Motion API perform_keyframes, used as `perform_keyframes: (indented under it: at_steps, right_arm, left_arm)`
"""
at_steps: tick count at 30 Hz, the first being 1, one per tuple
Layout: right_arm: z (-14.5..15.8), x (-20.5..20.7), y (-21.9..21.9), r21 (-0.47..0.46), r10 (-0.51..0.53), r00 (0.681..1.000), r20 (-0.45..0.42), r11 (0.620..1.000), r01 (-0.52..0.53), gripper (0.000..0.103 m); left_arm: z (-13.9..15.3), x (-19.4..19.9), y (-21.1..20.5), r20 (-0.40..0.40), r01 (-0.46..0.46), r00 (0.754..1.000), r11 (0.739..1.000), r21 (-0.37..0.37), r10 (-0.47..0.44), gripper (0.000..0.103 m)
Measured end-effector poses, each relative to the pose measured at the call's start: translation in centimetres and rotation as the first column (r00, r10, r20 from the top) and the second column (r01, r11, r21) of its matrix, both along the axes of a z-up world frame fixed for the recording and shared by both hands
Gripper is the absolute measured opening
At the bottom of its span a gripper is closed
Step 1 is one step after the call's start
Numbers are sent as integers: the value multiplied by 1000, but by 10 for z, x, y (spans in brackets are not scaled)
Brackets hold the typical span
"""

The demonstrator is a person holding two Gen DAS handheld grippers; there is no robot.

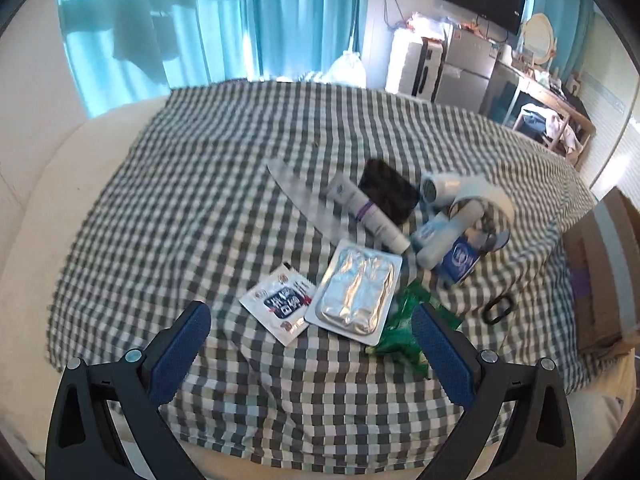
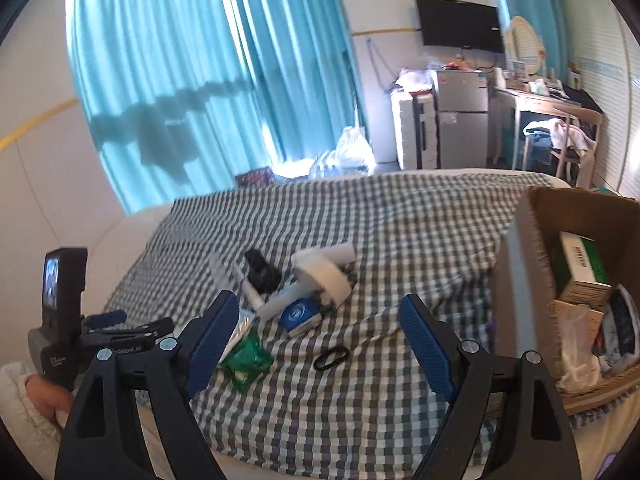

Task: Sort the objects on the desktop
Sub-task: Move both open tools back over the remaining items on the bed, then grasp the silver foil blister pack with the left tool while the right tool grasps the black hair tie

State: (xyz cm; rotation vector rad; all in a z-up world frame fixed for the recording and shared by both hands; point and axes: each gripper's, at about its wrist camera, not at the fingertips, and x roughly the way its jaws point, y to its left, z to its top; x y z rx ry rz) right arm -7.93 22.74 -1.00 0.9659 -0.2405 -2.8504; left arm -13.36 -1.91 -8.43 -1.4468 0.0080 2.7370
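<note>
1. The left gripper is spread wide with nothing in it, up over the checked cloth.
2. The right gripper is spread wide and empty too.
3. Just past the left one lie a white packet, a silver pack and a green bag.
4. Farther off sits a pile with a tube.
5. The cardboard box waits at the right, some things already inside.
6. It looks like a reach; next, one gripper should go down and pinch a near thing.
</note>
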Motion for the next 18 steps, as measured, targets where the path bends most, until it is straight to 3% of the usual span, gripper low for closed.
perform_keyframes:
  at_steps: [4, 8, 11, 18]
  right_arm:
    - [-40, -18, -12, 50, 30, 995, 92, 998, -34, 83]
    - [-80, -40, -16, 74, 40, 980, 195, 996, -55, 83]
    - [-110, -59, -21, 116, 50, 958, 281, 990, -85, 83]
    - [-153, -95, -22, 113, 51, 923, 383, 989, -101, 83]
  left_arm:
    - [-26, -13, 15, 57, 67, 996, 998, 0, -67, 103]
    - [-53, -27, 33, 106, 144, 985, 989, -47, -138, 103]
    - [-66, -38, 39, 128, 159, 980, 985, -62, -150, 103]
    - [-89, -64, 41, 155, 160, 976, 986, -46, -151, 103]
